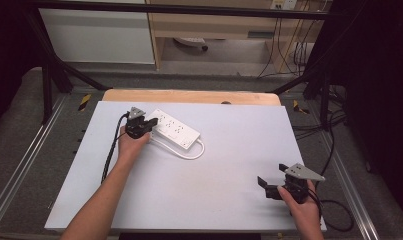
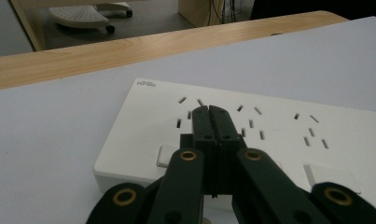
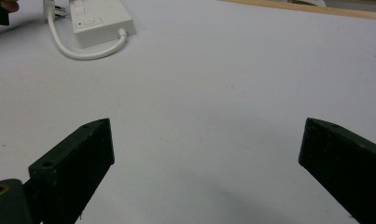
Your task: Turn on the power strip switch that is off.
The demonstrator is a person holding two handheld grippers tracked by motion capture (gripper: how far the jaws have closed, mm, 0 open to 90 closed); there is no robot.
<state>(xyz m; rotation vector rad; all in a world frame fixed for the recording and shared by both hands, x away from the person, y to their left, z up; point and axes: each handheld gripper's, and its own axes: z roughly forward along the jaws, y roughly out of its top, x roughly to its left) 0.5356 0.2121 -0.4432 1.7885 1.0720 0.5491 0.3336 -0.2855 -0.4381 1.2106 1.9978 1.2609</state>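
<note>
A white power strip (image 1: 175, 128) lies on the white table top, left of the middle and towards the back, with its white cable (image 1: 191, 152) looped at its near right end. My left gripper (image 1: 148, 123) is shut, with nothing between its jaws. In the left gripper view its tips (image 2: 209, 110) sit over the power strip (image 2: 279, 135), close to a group of socket slots. My right gripper (image 1: 270, 181) hovers near the table's front right corner with its jaws wide open and nothing between them. The right gripper view has the power strip (image 3: 99, 18) and its cable (image 3: 85, 51) far off at the top left.
A wooden strip (image 1: 189, 96) runs along the table's back edge. Black frame legs (image 1: 54, 75) stand at the back corners. Black cables (image 1: 339, 210) trail off the right side. A white cabinet (image 1: 99, 35) and a wooden desk (image 1: 214, 25) stand behind.
</note>
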